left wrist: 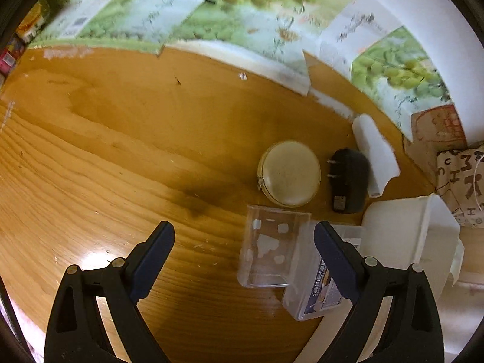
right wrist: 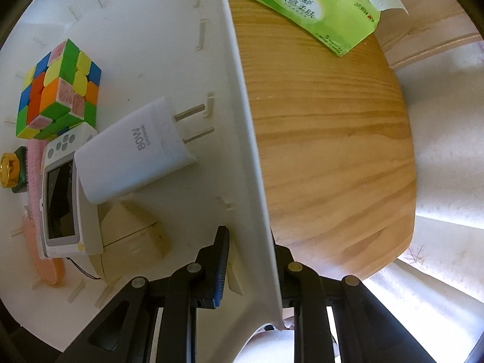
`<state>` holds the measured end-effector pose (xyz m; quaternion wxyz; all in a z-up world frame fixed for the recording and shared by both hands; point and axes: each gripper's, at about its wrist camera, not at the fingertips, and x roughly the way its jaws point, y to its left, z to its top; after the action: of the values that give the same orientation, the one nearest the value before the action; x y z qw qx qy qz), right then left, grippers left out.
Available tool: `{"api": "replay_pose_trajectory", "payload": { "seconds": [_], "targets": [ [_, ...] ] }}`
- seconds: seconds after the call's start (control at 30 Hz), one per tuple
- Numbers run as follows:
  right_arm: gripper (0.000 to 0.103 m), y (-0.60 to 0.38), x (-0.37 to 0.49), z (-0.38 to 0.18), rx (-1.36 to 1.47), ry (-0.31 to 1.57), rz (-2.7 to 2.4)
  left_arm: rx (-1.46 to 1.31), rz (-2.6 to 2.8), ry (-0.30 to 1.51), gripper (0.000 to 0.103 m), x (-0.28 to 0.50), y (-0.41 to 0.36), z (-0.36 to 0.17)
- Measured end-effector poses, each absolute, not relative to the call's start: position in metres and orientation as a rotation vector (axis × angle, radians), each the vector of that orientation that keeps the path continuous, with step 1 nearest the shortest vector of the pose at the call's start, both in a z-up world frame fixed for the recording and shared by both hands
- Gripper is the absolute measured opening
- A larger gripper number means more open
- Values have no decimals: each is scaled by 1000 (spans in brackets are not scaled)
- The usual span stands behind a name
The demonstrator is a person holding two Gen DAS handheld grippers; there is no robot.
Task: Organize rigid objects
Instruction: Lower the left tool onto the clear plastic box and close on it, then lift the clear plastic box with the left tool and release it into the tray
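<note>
Several rigid things sit inside the white bin (right wrist: 169,30) that the right tool (right wrist: 251,260) clamps by its wall: a scrambled puzzle cube (right wrist: 59,90) at the far left, a white 80W charger (right wrist: 133,154) with its prongs pointing toward the gripped wall, a small white handheld device (right wrist: 60,199) with a dark screen partly under the charger, a pale wooden block (right wrist: 133,233) just ahead of the tool's inner finger, and a gold-and-green object (right wrist: 12,171) at the left edge, too cropped to identify. The right tool's fingers are nearly closed, one inside and one outside the bin wall, pinching it. Beyond the wall, ahead and to the right, a green tissue pack (right wrist: 311,6) lies on the wooden surface (right wrist: 332,151). The left tool (left wrist: 243,255) stands wide apart and holds nothing, hovering above the surface (left wrist: 121,151). Between its fingertips and a little ahead lies an empty clear plastic box (left wrist: 269,248), touching a second clear box (left wrist: 314,287) with a printed label, which lies behind the tool's right finger (left wrist: 332,260). Farther ahead lie a round cream case (left wrist: 289,174), a black plug adapter (left wrist: 348,181) just to its right, and a white curved piece (left wrist: 375,157) beside that. The bin's corner (left wrist: 417,236) shows to the right of the tool.
</note>
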<state>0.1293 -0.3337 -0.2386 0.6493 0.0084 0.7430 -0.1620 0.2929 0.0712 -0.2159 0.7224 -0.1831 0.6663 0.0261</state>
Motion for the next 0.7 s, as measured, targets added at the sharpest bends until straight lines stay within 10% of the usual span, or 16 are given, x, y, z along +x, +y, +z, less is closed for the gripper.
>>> {"api": "replay_pose_trajectory", "payload": {
  "seconds": [0.37,0.6,0.7],
  "targets": [
    [21,-343,131,-234,39,1683,-363,-364,70,1567,89,298,53,-237],
    [21,-345,127,-229,51,1676,-356,-317,31,1549,54,295,35,-229],
    [21,-347,126,-228,52,1674,-352,-310,26,1556,54,293,31,-229]
  ]
}}
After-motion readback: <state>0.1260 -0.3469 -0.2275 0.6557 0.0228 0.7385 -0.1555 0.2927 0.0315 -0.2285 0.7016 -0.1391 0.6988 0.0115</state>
